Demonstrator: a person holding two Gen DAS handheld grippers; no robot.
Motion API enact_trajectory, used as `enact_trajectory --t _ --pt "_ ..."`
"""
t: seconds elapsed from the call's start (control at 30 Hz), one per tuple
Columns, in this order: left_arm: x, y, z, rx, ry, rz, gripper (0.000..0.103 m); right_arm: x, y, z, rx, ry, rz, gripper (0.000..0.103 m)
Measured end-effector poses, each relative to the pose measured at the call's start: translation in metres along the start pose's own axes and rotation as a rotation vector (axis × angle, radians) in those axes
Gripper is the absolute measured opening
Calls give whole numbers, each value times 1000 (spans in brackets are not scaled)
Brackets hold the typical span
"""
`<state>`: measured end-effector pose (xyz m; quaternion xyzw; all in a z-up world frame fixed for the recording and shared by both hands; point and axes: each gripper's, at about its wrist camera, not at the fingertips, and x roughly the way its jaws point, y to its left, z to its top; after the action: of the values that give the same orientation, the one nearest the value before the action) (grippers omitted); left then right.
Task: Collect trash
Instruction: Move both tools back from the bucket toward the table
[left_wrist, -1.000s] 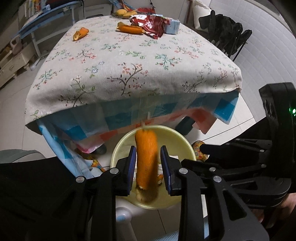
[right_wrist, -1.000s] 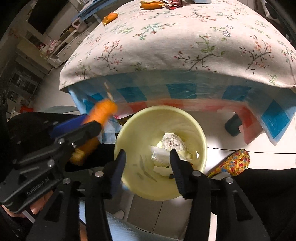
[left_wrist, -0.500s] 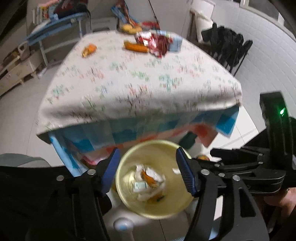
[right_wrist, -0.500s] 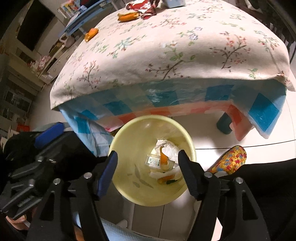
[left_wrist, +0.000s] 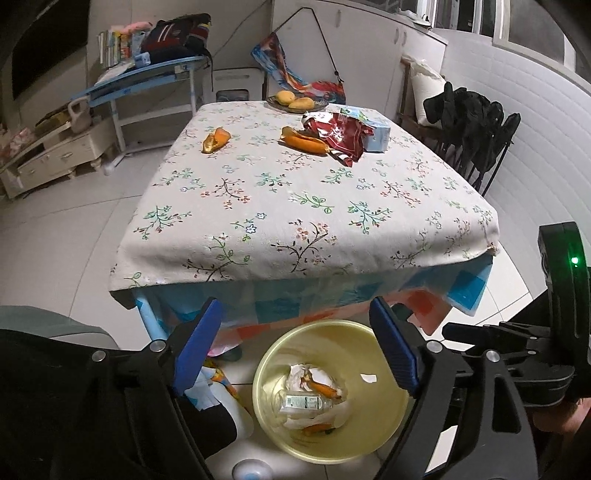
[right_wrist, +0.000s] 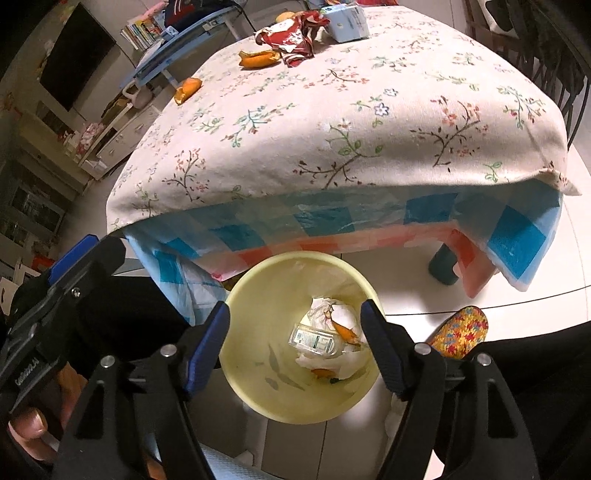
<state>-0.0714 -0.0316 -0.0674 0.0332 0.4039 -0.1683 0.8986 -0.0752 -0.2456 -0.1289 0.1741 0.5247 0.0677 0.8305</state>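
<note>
Hovering over the yellow bin (left_wrist: 334, 435), your left claw (left_wrist: 295, 345) and right claw (right_wrist: 295, 343) both have jaws opening, with nothing between the pads of either. Both point down into the bin on the floor at the near edge of the worktop (left_wrist: 303, 206).

Risks from here:
- Bin sits partly under the overhanging cloth (right_wrist: 332, 229). Lift a claw straight toward the worktop and a finger could snag the checked plastic hem, dragging the cloth and what lies on it.
- Your two claws hang close together; swinging one out first could knock the other.
- The peels are thin and lie flat on soft fabric. A shallow pinch may catch cloth along with peel.
- The red wrapper (left_wrist: 338, 134) touches the long peel (left_wrist: 304, 142) and the blue carton (left_wrist: 375, 133); a careless grab may shift its neighbours.

Where the trash lies:
- In bin, directly below both claws: paper, a small plastic pack, orange peel pieces.
- Not yet collected, far end of worktop, well apart from both claws: small peel (left_wrist: 215, 139), long peel, wrapper, carton.
</note>
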Motion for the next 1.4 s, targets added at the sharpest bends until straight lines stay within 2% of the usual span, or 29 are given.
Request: enact_trajectory --t 0.37,1.07,1.4 --pt "-3 2 1 -7 -32 36 87 -10 13 -1 -67 -61 -22 74" --pt "-4 7 2 -34 -47 57 92 -26 27 1 -135 -171 -50 75" --pt "-11 11 6 -53 -87 78 92 -32 30 2 -141 -215 -58 75"
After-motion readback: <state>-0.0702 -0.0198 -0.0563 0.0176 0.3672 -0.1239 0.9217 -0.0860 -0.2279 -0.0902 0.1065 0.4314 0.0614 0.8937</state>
